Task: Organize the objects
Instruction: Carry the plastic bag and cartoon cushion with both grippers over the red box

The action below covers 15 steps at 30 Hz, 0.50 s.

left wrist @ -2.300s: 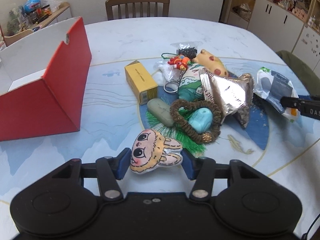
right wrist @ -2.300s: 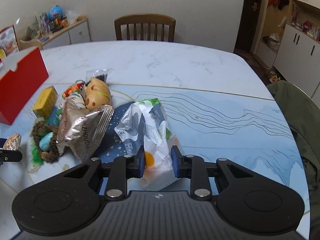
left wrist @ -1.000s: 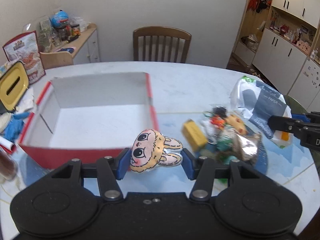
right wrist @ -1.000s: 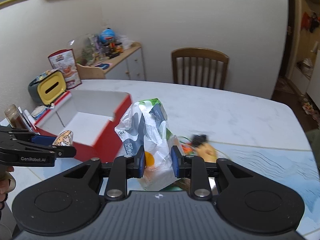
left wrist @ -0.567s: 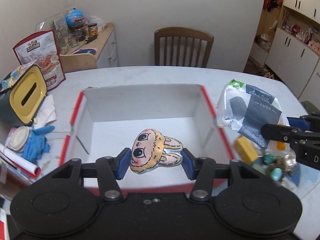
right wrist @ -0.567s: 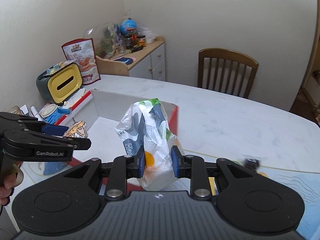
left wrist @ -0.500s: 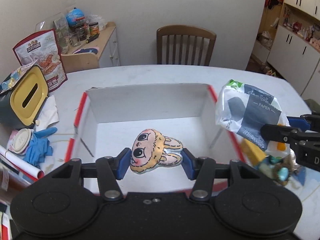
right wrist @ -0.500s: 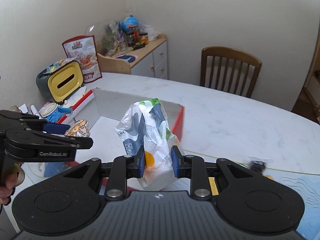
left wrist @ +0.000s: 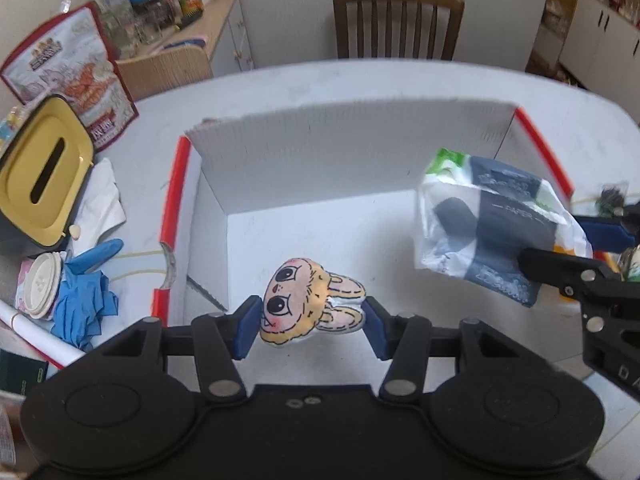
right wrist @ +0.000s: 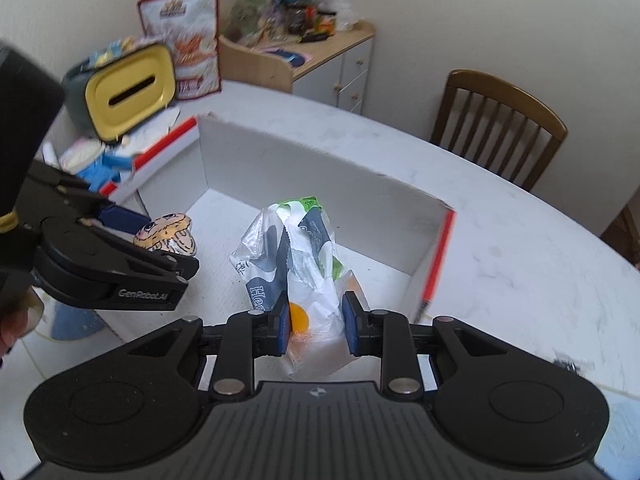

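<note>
White table (left wrist: 360,80), red-edged box (left wrist: 340,168) below; left hand-held gripper (left wrist: 312,322) pinching bunny toy (left wrist: 308,304), right (right wrist: 316,328) crinkled packet (right wrist: 296,248), print half-legible.

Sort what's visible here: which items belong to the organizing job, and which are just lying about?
Part of the job:
- bunny plush, held by the left gripper
- plastic bag, held by the right gripper
- red box, open below both

Lying about:
- yellow-lidded bin
- blue gloves
- snack bag
- chair
</note>
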Each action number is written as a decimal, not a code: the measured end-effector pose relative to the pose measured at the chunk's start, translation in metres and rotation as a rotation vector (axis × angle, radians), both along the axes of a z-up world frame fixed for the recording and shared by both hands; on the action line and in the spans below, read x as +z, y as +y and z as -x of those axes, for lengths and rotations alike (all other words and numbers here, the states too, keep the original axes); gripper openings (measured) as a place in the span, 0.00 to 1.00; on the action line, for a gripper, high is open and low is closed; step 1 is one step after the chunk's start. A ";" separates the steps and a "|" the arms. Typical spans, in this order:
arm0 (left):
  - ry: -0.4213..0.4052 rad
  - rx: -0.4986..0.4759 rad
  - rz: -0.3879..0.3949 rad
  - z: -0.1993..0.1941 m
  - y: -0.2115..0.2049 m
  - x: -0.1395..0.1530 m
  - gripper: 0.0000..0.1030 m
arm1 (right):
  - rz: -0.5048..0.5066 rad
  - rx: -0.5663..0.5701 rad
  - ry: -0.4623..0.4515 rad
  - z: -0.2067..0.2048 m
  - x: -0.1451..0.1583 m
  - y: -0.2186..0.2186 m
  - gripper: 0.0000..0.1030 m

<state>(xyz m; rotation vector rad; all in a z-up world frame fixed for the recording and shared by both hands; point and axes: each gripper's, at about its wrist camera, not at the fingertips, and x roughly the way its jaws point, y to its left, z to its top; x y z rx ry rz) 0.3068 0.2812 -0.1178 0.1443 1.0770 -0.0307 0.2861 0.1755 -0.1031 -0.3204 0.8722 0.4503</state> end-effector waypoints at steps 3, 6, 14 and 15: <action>0.029 -0.019 -0.016 -0.005 0.000 -0.007 0.51 | 0.028 0.003 0.033 -0.008 -0.011 0.007 0.25; 0.064 -0.031 -0.015 -0.009 0.002 -0.013 0.51 | 0.052 0.019 0.056 -0.013 -0.022 0.015 0.25; 0.147 -0.053 -0.016 -0.018 0.005 -0.026 0.51 | 0.087 0.012 0.122 -0.021 -0.042 0.020 0.25; 0.154 -0.057 -0.013 -0.020 0.006 -0.027 0.51 | 0.086 0.010 0.130 -0.022 -0.043 0.020 0.25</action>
